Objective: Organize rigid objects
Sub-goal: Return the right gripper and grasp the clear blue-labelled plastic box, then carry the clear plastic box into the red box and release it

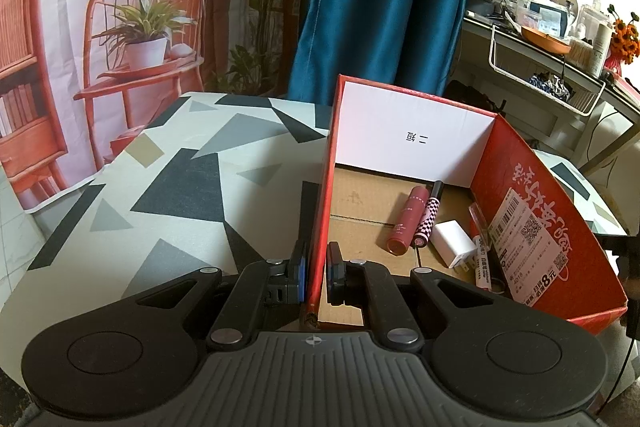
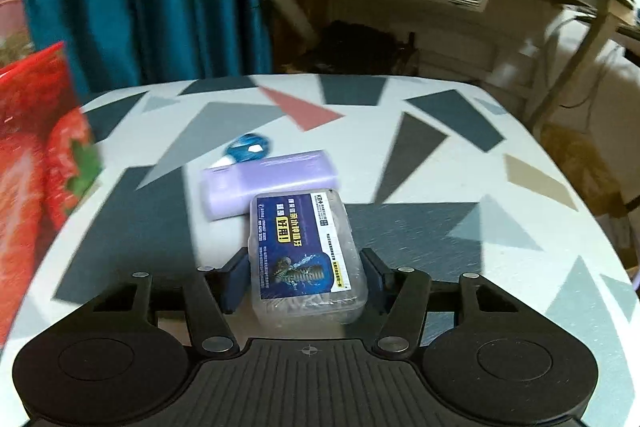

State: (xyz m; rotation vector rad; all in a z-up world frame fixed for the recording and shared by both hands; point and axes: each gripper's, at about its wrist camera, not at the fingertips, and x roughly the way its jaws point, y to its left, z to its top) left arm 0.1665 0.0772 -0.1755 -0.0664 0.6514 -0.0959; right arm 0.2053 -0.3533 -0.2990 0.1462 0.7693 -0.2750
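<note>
Right up close, the right gripper (image 2: 307, 277) has its fingers spread wide, one either side of the clear plastic case (image 2: 306, 251) with the blue label, and neither pad looks to be touching it yet. That case lies flat on the patterned table (image 2: 440, 227), and it reads as light, hard-shelled and smooth, so likely a bit slippery; the long straight sides are the place to pinch, low and square, so it doesn't twist out. Just beyond and touching its far corner lies the purple box (image 2: 268, 183), also rigid, with a blurred blue round object (image 2: 248, 147) behind that. Over on the other side, the left gripper (image 1: 318, 273) is narrowed onto the near wall of the red box (image 1: 320, 211), one pad outside, one inside, steadying it. Thin cardboard there, stiff enough but it will flex if squeezed hard. Deeper in the box sit a red lipstick tube (image 1: 406, 221), a checkered tube (image 1: 427, 217), a white charger (image 1: 454, 243) and a marker (image 1: 480, 251).
</note>
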